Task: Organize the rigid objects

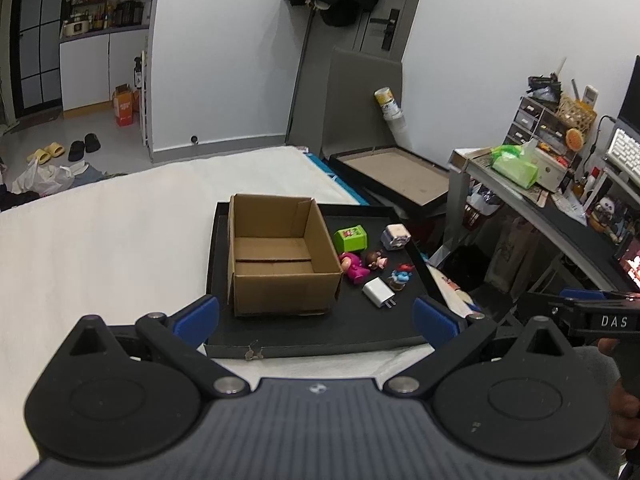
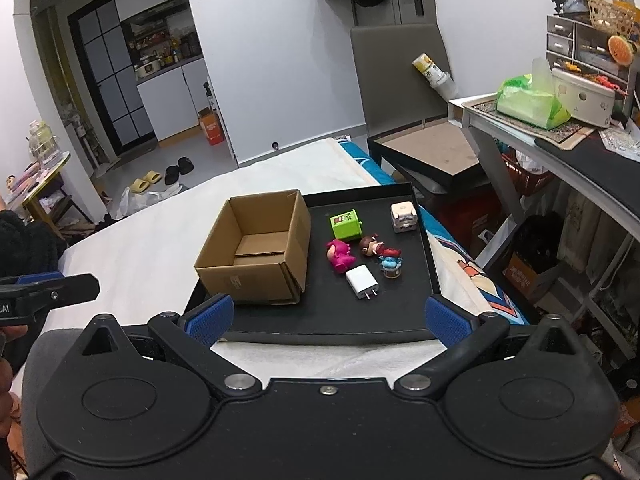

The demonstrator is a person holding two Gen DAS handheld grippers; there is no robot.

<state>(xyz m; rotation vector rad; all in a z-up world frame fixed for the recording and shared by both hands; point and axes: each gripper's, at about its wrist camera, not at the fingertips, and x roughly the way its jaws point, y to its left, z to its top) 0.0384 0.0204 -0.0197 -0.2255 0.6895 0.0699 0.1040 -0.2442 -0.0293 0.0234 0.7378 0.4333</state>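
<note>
Both hand-held grippers, left (image 1: 316,314) and right (image 2: 329,316), gape wide, holding nothing; toys sit at three o'clock of the empty cardboard box (image 2: 256,246) on the black tray (image 2: 400,316)

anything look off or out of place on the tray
Nothing spilled or broken. The box is empty, and the toys and white charger lie loose on the tray beside it. The pink toy lies on its side. Both grippers, left and right, are open.
</note>
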